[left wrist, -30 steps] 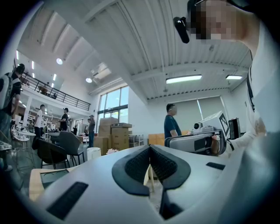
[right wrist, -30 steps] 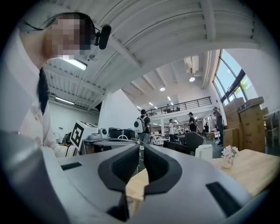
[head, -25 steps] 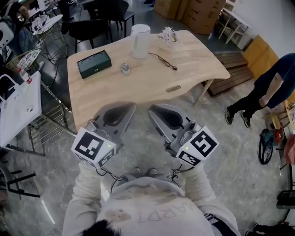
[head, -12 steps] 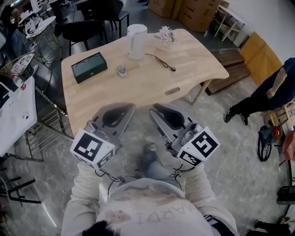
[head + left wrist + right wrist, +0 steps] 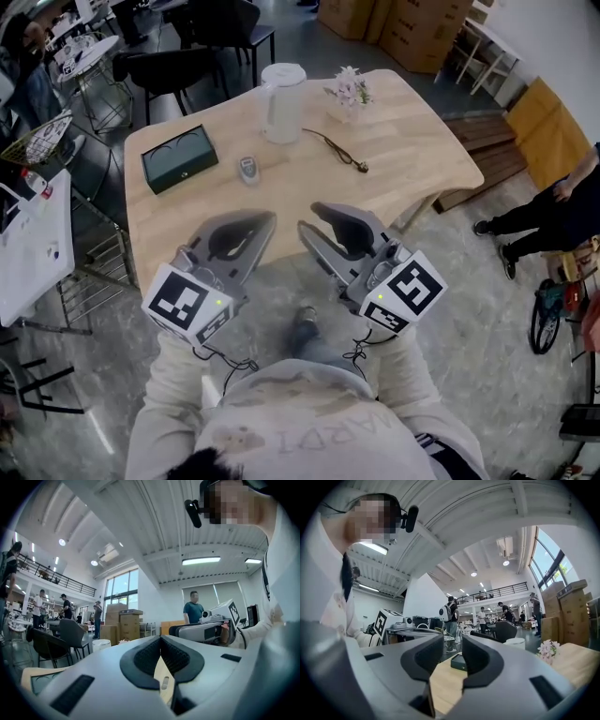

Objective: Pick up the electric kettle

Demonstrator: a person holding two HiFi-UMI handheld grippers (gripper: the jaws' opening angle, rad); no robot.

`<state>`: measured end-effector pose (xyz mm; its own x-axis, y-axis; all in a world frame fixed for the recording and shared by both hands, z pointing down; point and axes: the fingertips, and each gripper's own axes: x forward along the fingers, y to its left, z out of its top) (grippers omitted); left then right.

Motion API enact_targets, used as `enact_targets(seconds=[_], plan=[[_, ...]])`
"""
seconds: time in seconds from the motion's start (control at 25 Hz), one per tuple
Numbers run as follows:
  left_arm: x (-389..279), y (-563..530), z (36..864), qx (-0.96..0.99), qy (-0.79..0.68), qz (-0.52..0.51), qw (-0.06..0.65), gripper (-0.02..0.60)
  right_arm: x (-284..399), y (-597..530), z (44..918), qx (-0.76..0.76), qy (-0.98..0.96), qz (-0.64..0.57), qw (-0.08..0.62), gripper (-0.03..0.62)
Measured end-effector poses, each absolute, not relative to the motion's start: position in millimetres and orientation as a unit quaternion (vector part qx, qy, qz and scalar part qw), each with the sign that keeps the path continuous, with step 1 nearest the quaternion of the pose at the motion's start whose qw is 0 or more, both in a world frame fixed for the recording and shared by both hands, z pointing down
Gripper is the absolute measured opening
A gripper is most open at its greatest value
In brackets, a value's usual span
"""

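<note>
The white electric kettle (image 5: 281, 89) stands upright at the far side of the wooden table (image 5: 412, 159); it also shows small in the left gripper view, as the kettle (image 5: 101, 644), and in the right gripper view, as the kettle (image 5: 516, 643). Both grippers are held level at the table's near edge, well short of the kettle. My left gripper (image 5: 261, 219) is shut with its pads together and nothing held, as its own view shows (image 5: 161, 639). My right gripper (image 5: 311, 217) is opening; a gap shows between its pads (image 5: 452, 641) and nothing is in it.
On the table lie a dark green box (image 5: 180, 157), a small grey object (image 5: 247, 169), a pot of pale flowers (image 5: 349, 91) and a thin dark cord (image 5: 336, 150). Chairs (image 5: 178, 66) stand behind the table, a white side table (image 5: 37, 244) at left. A person (image 5: 558, 211) stands at right.
Both grippers have moved forward to the table's near edge. The right gripper's jaws, shut before, have parted. The left jaws stay shut.
</note>
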<state>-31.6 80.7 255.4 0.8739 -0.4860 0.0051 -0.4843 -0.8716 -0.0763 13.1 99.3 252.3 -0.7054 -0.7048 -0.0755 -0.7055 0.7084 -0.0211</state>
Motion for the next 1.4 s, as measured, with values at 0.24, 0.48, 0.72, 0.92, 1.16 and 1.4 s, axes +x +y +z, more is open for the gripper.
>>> enact_targets(seconds=[0.24, 0.48, 0.72, 0.92, 1.16, 1.4], plan=[[6.6, 16.0, 247.9, -0.963, 0.269, -0.010, 0.033, 0.077, 49.4, 31.0, 247.6, -0.359, 0.933, 0.006, 0.029, 0.135], [37.4, -29.8, 246.0, -0.957, 0.289, -0.006, 0.030, 0.077, 84.4, -16.1, 250.8, -0.340, 0.940, 0.000, 0.032, 0.135], [43.8, -61.6, 255.1, -0.952, 0.304, -0.019, 0.020, 0.077, 92.6, -56.1, 263.6, -0.331, 0.943, -0.017, 0.034, 0.135], [41.7, -90.4, 259.8, -0.951, 0.308, -0.026, 0.024, 0.077, 90.2, -94.8, 279.8, -0.331, 0.943, -0.033, 0.025, 0.146], [32.6, -130.2, 264.9, -0.953, 0.300, -0.024, 0.018, 0.077, 77.8, -146.1, 299.5, -0.340, 0.939, -0.046, 0.001, 0.163], [18.3, -170.1, 272.6, -0.955, 0.295, -0.022, 0.008, 0.077, 64.0, -200.3, 328.8, -0.351, 0.933, -0.079, -0.015, 0.170]])
